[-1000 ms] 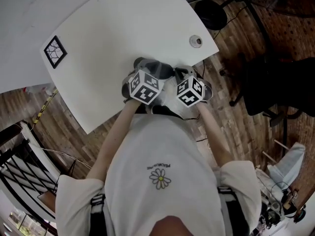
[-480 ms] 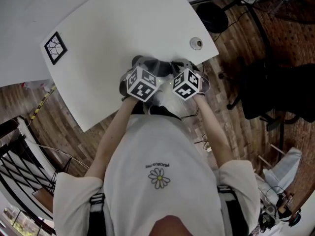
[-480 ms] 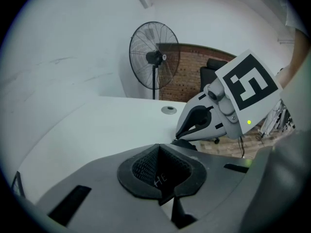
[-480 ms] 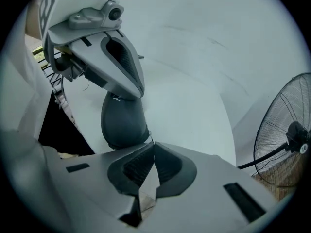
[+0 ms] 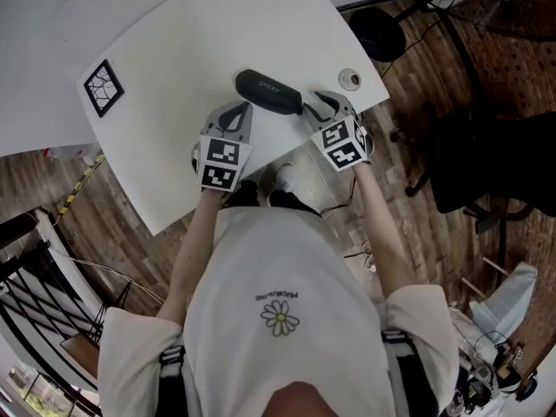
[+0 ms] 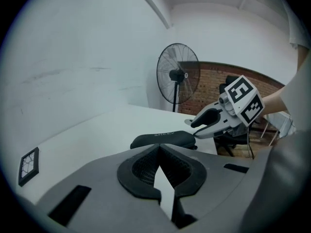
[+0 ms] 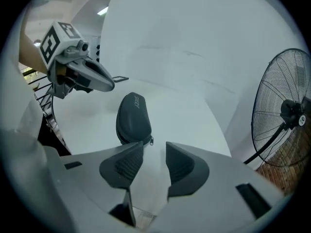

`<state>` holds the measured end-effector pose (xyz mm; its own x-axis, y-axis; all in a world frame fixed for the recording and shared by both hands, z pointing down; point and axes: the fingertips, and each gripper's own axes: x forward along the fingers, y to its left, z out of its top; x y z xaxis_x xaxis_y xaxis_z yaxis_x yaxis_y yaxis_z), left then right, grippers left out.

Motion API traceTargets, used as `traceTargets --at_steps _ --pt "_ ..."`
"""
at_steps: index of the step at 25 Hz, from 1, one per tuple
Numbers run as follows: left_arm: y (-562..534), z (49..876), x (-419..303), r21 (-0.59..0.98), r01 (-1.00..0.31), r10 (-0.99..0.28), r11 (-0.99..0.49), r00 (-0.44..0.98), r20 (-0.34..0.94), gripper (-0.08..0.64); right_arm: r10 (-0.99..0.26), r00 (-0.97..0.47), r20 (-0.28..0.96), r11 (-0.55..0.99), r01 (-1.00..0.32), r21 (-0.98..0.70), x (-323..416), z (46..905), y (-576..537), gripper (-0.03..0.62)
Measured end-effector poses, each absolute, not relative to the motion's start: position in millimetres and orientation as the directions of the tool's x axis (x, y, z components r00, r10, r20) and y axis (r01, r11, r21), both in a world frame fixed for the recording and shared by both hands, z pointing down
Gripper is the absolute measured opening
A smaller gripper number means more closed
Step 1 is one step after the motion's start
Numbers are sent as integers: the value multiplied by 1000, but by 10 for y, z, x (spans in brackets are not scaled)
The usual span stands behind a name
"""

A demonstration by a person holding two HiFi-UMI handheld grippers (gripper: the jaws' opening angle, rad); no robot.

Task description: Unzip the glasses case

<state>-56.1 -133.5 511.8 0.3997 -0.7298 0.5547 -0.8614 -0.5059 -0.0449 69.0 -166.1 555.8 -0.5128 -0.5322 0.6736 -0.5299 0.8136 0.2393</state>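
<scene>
A black glasses case (image 5: 268,91) lies on the white table (image 5: 217,33), lid down, free of both grippers. Its zipper pull (image 7: 151,141) hangs at the end nearest my right gripper. My left gripper (image 5: 239,111) is shut and holds nothing, just short of the case's (image 6: 163,139) left end. My right gripper (image 5: 314,102) sits off the case's right end; its jaws have just been opening and nothing is between them. In the right gripper view the case (image 7: 133,118) lies just beyond the parted pads (image 7: 121,166).
A square marker tag (image 5: 103,89) lies at the table's left, a round grommet (image 5: 349,78) near the right corner. The table's front edge runs close under both grippers. A floor fan (image 6: 178,74) and a black chair (image 5: 486,163) stand beyond the table.
Both grippers have drawn back off the case, the left one sliding left and the right one to the right. The case, covered by them before, now lies in full view.
</scene>
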Motion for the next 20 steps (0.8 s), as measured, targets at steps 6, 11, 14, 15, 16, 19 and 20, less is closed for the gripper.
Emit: traceTargets --at_steps 6,11,14,15,16,19,20 --pt "-1272 5190 -577 -37 -857 -723 -514 409 557 14 -507 -542 670 854 -423 304 573 5442 -1393 187" --pt "-1267 5144 -556 -49 -859 -740 -510 409 534 14 -552 -486 678 834 -327 444 446 5515 -1337 192" --pt "-1247 5139 -589 -58 -862 -750 -504 403 524 14 -591 -472 654 806 -321 497 376 5451 -1422 191" --pt "-1247 5127 -600 -58 -862 -752 -503 404 522 14 -600 -470 647 800 -326 504 354 5420 -1461 190" --pt "-1247 5123 -613 -56 -864 -753 -501 403 520 14 -610 -467 640 792 -334 511 342 5389 -1508 191" --pt "-1240 5149 -662 -42 -872 -754 -488 397 523 14 -650 -445 616 760 -382 526 363 5291 -1689 190" --pt "-1233 5154 -680 -40 -874 -755 -484 394 525 14 -661 -434 612 750 -396 529 374 5266 -1749 190"
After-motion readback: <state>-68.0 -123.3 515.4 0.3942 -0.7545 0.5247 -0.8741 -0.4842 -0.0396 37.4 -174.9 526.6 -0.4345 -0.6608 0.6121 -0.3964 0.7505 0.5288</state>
